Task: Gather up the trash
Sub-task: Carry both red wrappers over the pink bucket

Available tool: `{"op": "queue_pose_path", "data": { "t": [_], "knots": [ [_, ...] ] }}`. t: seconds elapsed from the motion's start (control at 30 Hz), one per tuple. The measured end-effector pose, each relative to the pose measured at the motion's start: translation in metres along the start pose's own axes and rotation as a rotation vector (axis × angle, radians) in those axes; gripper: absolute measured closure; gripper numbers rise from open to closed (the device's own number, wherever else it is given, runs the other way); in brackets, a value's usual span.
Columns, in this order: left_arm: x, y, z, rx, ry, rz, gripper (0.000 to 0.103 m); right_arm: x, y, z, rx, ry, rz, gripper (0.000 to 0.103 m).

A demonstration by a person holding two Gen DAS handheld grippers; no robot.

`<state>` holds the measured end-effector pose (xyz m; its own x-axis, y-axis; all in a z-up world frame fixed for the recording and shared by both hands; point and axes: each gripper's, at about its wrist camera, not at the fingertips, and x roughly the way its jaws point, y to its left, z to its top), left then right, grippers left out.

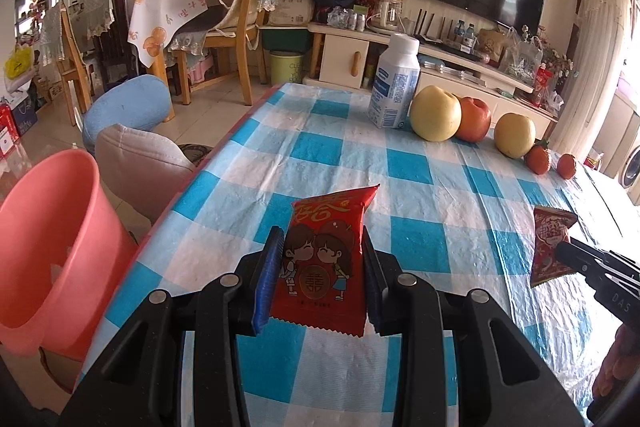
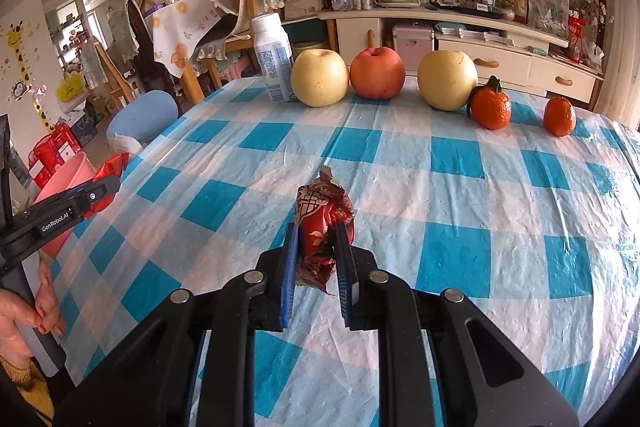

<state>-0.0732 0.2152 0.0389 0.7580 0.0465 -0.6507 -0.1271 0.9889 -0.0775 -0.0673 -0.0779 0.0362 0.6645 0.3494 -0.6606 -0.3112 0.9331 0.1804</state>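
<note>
Red wrappers [image 1: 324,259]: two, one gripped per fingers pair | pears [image 2: 319,77] two | apple [image 2: 377,73] one | tangerines [image 2: 491,108] two

Table [image 2: 460,187] covered with a blue-and-white checked plastic cloth [image 1: 340,155], wrinkled, with a red border showing along its left edge in the left wrist view. A row of items stands along the far edge: white bottle [image 2: 273,57] with a blue label, upright; yellow pear [image 2: 319,77] just beside it; red apple [image 2: 377,73] next, close to the pear; second yellow pear [image 2: 448,80] a little apart; tangerine with leaf [image 2: 490,107] just beside that pear; smaller tangerine [image 2: 559,116] further right, apart from it. Near half of the cloth carries nothing else resting flat on it.
</note>
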Motion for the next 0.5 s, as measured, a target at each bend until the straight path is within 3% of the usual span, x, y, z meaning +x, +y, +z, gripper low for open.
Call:
{"op": "queue_pose_path", "data": {
  "t": [0.5],
  "knots": [
    [-0.017, 0.041, 0.012, -0.04, -0.056, 0.129, 0.065, -0.001, 0.042, -0.001, -0.075, -0.002, -0.002, 0.084]
  ]
}}
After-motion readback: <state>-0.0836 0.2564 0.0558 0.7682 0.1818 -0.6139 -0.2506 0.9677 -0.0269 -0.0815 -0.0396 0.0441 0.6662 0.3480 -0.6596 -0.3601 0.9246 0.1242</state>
